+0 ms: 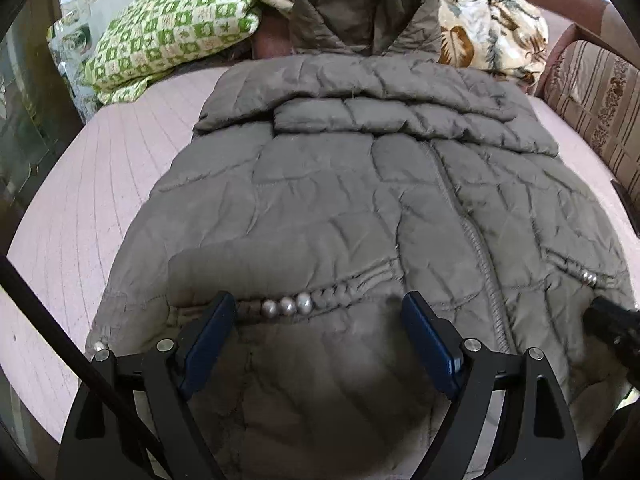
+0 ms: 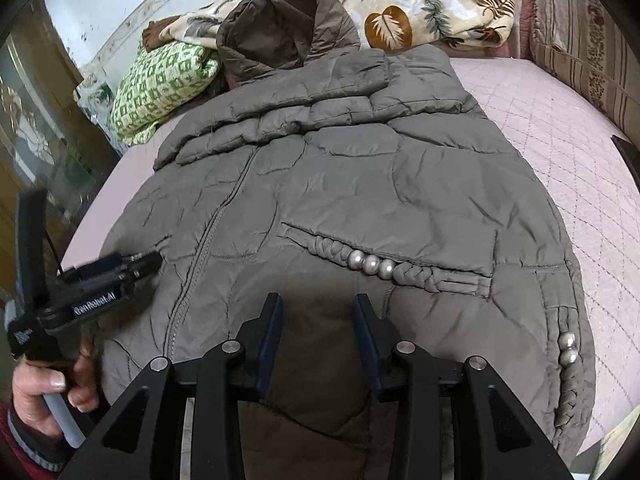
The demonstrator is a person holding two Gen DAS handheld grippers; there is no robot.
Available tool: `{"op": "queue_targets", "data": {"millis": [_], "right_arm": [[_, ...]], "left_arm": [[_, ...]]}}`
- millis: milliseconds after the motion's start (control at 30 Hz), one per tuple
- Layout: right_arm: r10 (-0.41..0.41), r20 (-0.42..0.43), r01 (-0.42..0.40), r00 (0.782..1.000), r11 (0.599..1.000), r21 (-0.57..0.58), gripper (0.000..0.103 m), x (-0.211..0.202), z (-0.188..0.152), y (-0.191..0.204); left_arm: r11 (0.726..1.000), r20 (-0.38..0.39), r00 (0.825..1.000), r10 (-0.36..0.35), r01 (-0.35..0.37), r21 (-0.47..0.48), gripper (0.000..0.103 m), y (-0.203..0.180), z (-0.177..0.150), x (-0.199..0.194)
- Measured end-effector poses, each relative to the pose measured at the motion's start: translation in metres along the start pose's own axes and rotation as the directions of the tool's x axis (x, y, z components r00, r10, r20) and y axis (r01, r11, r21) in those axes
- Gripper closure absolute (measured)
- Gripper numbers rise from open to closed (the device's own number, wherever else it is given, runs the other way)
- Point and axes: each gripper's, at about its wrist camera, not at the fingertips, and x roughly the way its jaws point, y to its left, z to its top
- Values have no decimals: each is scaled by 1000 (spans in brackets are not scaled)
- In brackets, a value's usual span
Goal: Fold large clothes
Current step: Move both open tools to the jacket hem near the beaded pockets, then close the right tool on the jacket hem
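A grey-brown quilted hooded jacket [image 1: 360, 200] lies front up on a pink quilted bed [image 1: 100, 200], hood [image 1: 360, 4] at the far end, sleeves folded across the chest. It also shows in the right wrist view [image 2: 360, 184]. My left gripper [image 1: 320, 312] is open, its fingers just above the hem near a braided pocket trim with three silver beads [image 1: 287, 306]. My right gripper [image 2: 318, 312] is open above the hem near the other pocket's beads [image 2: 370, 264]. The left gripper also shows in the right wrist view [image 2: 132, 266], low over the jacket's left hem.
A green checked blanket [image 1: 168, 36] and a leaf-print blanket [image 1: 488, 28] are piled at the bed's far end. A striped sofa cushion [image 1: 600, 92] stands to the right. A glass-fronted cabinet [image 2: 36, 128] stands to the left. The bed cover [image 2: 560, 140] shows beside the jacket.
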Motion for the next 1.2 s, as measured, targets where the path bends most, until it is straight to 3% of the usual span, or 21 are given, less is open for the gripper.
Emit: {"op": "queue_targets", "data": {"millis": [267, 367, 467, 633, 733, 833, 1033, 1133, 1200], "right_arm": [[1, 80, 2, 997, 999, -39, 62, -12, 3, 9], [2, 68, 1, 998, 999, -54, 62, -11, 5, 14], [1, 52, 1, 999, 999, -47, 62, -9, 11, 17], [39, 50, -41, 998, 999, 22, 62, -11, 41, 20], [43, 57, -45, 997, 998, 40, 62, -14, 69, 28], [81, 63, -85, 995, 995, 59, 62, -15, 109, 40], [105, 104, -111, 989, 993, 47, 61, -24, 200, 79], [83, 135, -85, 987, 996, 11, 52, -30, 250, 104], [74, 149, -78, 986, 997, 20, 52, -29, 284, 114]], "left_arm": [[1000, 145, 989, -9, 12, -20, 18, 4, 58, -20], [999, 189, 982, 4, 6, -53, 18, 13, 88, -17], [995, 211, 978, -3, 23, -93, 18, 27, 112, -8], [989, 216, 976, -11, 42, -142, 18, 53, 118, 11], [990, 214, 977, -15, 44, -131, 18, 63, 127, 19], [989, 236, 971, 30, 5, -147, 18, 74, 137, 24], [977, 272, 962, 20, 39, -210, 18, 92, 152, 23], [981, 291, 956, 44, 14, -193, 18, 94, 157, 21], [979, 292, 955, 54, 7, -206, 18, 97, 157, 20]]}}
